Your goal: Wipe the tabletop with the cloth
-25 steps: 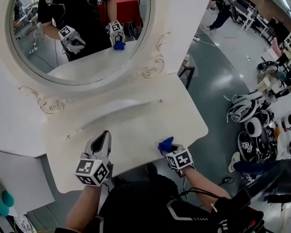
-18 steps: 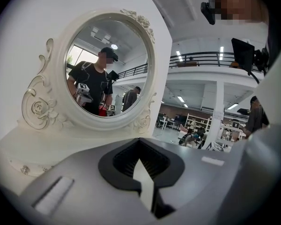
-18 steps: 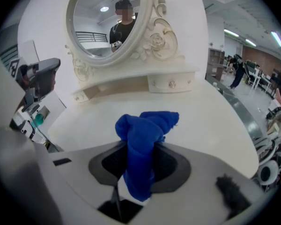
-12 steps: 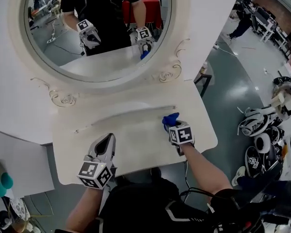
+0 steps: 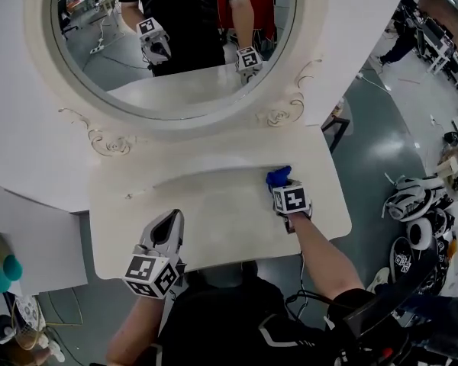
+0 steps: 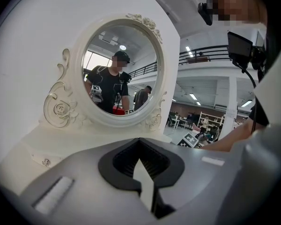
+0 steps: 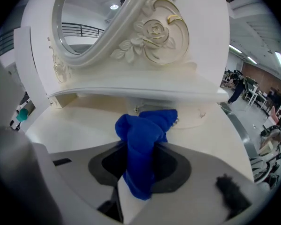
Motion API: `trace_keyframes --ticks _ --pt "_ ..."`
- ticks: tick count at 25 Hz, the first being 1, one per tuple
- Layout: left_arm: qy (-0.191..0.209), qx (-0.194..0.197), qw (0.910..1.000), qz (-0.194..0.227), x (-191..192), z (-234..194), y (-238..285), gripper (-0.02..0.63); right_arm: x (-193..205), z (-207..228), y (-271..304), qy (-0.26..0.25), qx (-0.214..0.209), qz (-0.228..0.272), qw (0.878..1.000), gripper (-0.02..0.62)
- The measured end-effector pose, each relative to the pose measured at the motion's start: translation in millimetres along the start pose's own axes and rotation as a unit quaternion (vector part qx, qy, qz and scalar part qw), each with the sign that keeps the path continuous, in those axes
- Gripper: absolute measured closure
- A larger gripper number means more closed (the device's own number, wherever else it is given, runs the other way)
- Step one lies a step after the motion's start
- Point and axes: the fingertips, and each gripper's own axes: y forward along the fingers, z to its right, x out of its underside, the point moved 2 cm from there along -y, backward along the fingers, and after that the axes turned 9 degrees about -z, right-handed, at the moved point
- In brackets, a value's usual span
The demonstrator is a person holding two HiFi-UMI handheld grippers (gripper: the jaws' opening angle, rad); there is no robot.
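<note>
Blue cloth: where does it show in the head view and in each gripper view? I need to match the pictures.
Head view: right of centre, the blue cloth lies on the dressing-table top, at the tip of the right gripper.
Left gripper view: not in it.
Right gripper view: centre, clamped between the jaws and bunched beyond them.
Shared landmark: the carved rose at the mirror frame's lower right, seen in all three views.

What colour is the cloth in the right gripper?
The cloth is solid bright blue, clearest in the right gripper view.
</note>
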Motion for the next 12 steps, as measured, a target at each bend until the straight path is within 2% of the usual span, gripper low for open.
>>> trace_keyframes --ticks 4,9,12 --pt "0.005 0.016 0.9999 -0.001 1.3 5.5 2.4 0.598 28.6 -3.0 -15.6 0.021 -0.012 -0.008 1.0 0.46" --pt "0.012 0.045 0.9989 0.0 -0.2 17.1 10.1 0.598 84.6 -10.0 -47.3 0.034 -0.012 -0.018 0.999 0.46" --pt "0.018 0.062 0.9979 -0.002 -0.5 23.7 14.5 0.598 117.4 -18.6 -65.3 0.018 -0.006 -0.027 0.999 0.46"
